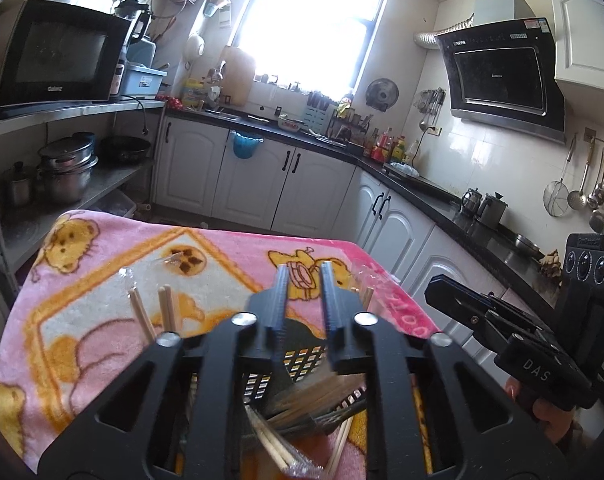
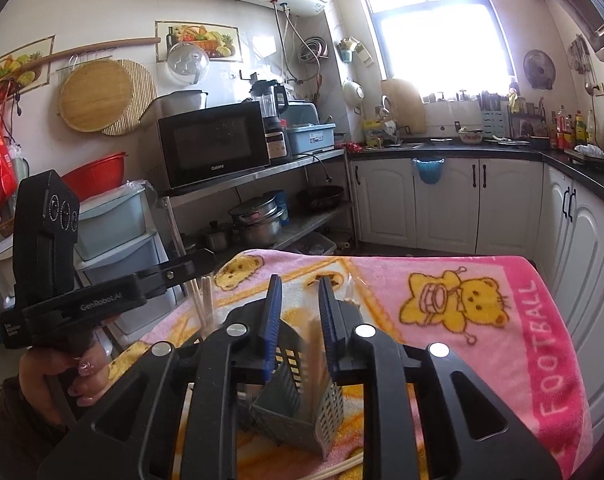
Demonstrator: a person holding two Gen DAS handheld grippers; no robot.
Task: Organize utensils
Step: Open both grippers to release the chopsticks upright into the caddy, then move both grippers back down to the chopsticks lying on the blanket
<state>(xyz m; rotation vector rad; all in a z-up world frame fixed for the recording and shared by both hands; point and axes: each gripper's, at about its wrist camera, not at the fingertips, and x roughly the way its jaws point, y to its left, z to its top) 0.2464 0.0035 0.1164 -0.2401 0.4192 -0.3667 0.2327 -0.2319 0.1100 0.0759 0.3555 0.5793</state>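
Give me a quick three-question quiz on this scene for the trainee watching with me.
1. True or false: the grey utensil holder rests on the pink blanket.
2. Which word is printed on the blanket? A) FOOTBALL B) KITCHEN C) WELCOME
3. Is the left gripper open or shut?
Key: 1 true; 2 A; 3 open.

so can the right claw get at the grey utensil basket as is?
Probably yes. The right claw hangs directly over the grey utensil basket, slightly open with nothing visibly gripped, and only the chopsticks standing inside crowd its rim.
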